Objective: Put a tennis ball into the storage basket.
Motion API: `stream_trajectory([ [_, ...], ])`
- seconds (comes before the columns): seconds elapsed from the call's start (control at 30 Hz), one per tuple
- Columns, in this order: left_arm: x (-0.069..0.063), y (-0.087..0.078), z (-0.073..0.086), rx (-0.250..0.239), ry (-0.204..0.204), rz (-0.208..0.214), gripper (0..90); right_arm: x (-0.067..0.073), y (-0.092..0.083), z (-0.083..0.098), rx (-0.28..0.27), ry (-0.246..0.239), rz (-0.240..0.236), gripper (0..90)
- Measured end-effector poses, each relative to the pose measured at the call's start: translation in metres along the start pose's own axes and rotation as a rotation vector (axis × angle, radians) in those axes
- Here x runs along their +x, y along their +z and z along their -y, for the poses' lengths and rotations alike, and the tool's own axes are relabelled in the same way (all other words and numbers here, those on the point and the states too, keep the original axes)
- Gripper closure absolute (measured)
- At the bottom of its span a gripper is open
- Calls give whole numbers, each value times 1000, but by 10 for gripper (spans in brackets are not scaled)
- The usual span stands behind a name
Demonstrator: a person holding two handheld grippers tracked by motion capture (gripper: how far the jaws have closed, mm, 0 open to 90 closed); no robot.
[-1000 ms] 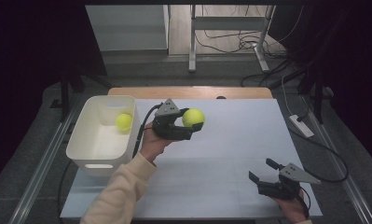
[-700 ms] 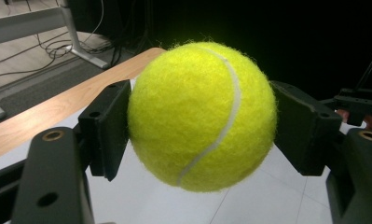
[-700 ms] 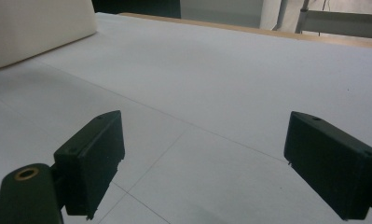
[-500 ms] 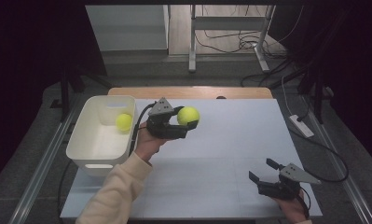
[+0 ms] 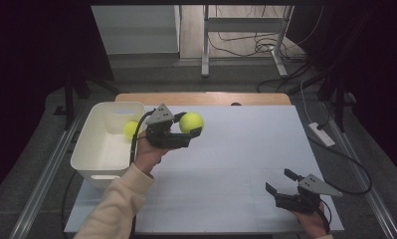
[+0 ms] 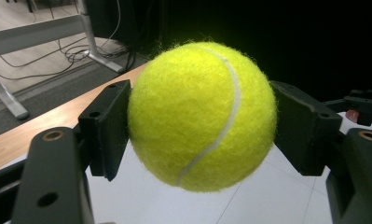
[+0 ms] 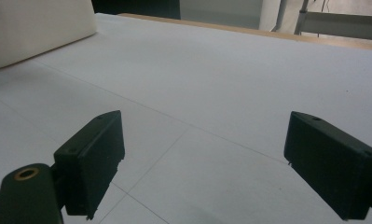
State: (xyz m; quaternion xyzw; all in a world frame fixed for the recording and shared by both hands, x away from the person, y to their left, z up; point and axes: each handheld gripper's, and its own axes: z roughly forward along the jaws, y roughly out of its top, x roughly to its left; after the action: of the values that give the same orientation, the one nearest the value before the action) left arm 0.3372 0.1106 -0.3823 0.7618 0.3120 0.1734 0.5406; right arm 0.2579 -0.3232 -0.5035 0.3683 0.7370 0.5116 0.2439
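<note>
My left gripper [image 5: 195,126] is shut on a yellow tennis ball [image 5: 191,122], held above the white table [image 5: 236,149] just right of the white bin [image 5: 94,149]. In the left gripper view the tennis ball [image 6: 202,116] is squeezed between both black pads [image 6: 106,128]. A second yellow ball [image 5: 130,129] lies inside the bin, partly hidden behind the left gripper's body. My right gripper [image 5: 281,181] rests low near the table's front right corner, open with nothing between its jaws. In the right gripper view the right gripper [image 7: 202,163] stands wide apart over bare table.
The white bin's corner [image 7: 34,28] is seen far off in the right gripper view. A wooden strip [image 5: 201,98] runs along the table's far edge. A power strip [image 5: 322,134] and cables lie on the floor at the right. Metal frame legs [image 5: 206,40] stand behind the table.
My left gripper has carried the tennis ball to the left, closer to the bin, and slightly up. The right gripper has stayed in place.
</note>
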Motion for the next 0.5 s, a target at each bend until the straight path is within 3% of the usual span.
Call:
stream_trajectory([
  [0.5,10,-22,4,-18,-13,-37,271,0,0,0,1,-1,2,122],
])
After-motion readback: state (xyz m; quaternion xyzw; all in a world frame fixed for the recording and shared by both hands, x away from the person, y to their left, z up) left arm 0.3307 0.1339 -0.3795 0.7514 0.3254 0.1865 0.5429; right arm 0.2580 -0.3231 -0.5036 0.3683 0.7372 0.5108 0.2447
